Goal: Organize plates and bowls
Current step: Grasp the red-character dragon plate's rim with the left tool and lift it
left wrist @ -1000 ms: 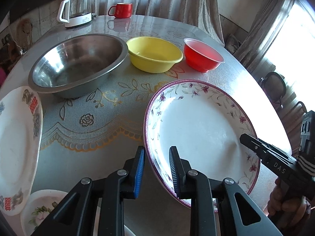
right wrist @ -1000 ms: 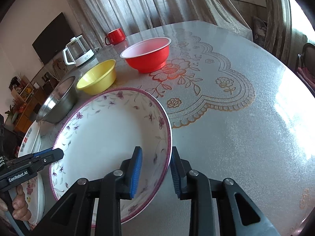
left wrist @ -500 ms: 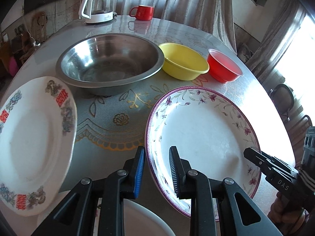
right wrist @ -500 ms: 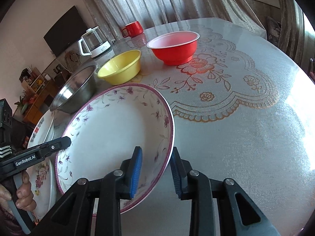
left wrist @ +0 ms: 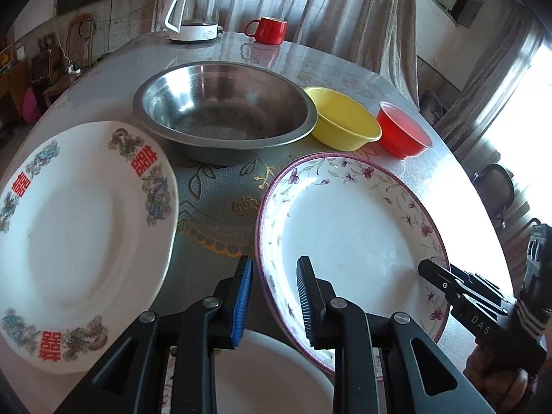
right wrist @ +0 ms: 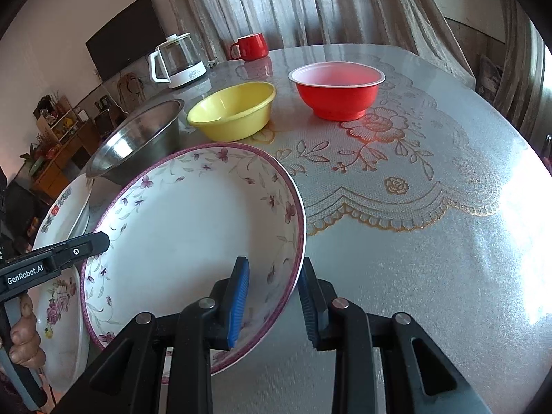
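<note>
**Floral-rimmed plate, carried by two grippers**

While it hangs above the table (right wrist: 431,258), the floral plate (left wrist: 352,238) is pinched at opposite rims by the left gripper (left wrist: 274,296) and right gripper (right wrist: 272,300), jaws narrow. Likely stiff, glazed, slippery, breakable; rim holds suit it.

Lived-in home dining room.

Round table (right wrist: 448,276) under a lace-patterned cover, set with a glass electric kettle (right wrist: 179,60), a red mug (right wrist: 250,46) and mixed household dishes; long curtains (right wrist: 310,3) behind, a wall-mounted television (right wrist: 126,36), a cluttered wooden shelf (right wrist: 57,127), dining chairs (left wrist: 493,186) by a bright window.
</note>
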